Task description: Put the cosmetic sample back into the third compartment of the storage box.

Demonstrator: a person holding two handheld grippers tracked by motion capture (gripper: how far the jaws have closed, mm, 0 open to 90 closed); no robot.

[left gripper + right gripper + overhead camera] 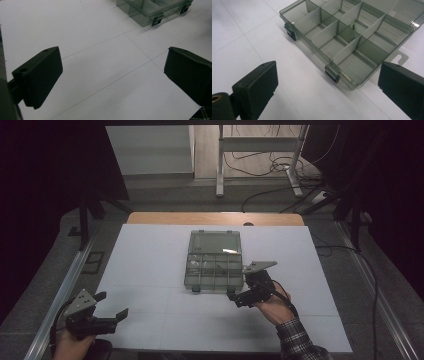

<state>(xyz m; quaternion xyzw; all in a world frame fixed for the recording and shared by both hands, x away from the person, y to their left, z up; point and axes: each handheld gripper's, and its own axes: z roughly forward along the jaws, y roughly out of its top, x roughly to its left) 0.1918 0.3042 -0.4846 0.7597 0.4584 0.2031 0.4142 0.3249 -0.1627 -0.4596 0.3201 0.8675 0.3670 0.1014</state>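
**Hovering by an open box: where it could slip**

Judging from the scene, the main risk is the right tongs (239,296) knocking the box (215,261). They sit just off its near right corner with jaws spread wide and nothing between them. A push forward from here could catch a latch (332,73) or the thin front wall and slide the light box across the smooth white desk (150,270) rather than grip it. A jaw dipping into a compartment could also snag a divider (347,51). The lid (214,242) lies back flat on the far side; pressing on the near edge might tip the tray or swing the lid.

The left tongs (111,307) hang near the desk's near left corner, well apart from the box, also wide open and empty, so they cannot steady it from there.

The box is smoky translucent plastic, shallow, split by upright dividers into two rows of compartments, with two dark latches on its near wall. It rests mid-desk, slightly right of centre. Most compartments look empty; one far cell holds something small that I cannot make out.
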